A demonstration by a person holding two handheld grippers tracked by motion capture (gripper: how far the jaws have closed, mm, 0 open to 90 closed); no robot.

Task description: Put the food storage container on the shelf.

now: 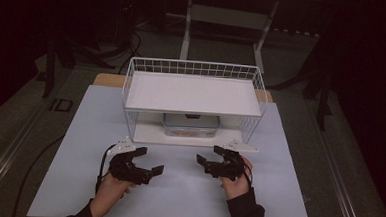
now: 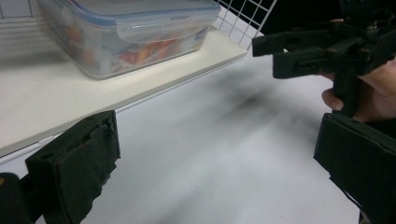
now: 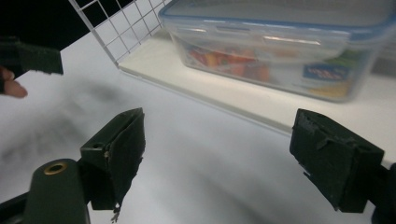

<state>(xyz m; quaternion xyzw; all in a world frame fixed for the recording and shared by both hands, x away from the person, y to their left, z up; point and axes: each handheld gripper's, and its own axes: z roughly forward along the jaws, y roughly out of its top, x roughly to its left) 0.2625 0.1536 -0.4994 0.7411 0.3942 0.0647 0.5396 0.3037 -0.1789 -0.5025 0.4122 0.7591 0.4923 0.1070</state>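
A clear plastic box with a blue-rimmed lid [image 1: 190, 124] sits on the lower board of a white wire rack [image 1: 194, 68], with colourful contents inside. In the left gripper view the box [image 2: 126, 37] lies ahead to the left; in the right gripper view the box [image 3: 280, 46] lies ahead to the right. My left gripper [image 1: 149, 160] rests low over the white table in front of the rack, open with nothing between its jaws [image 2: 215, 163]. My right gripper [image 1: 208, 155] is beside it, also open and holding nothing [image 3: 226, 154]. The two grippers point toward each other, a short gap apart.
The rack's upper shelf [image 1: 194, 94] is bare and overhangs the box. The lower board's front edge [image 2: 177, 79] stands slightly above the white table top [image 1: 176, 198]. Table-frame legs [image 1: 187, 28] stand on the dark floor behind.
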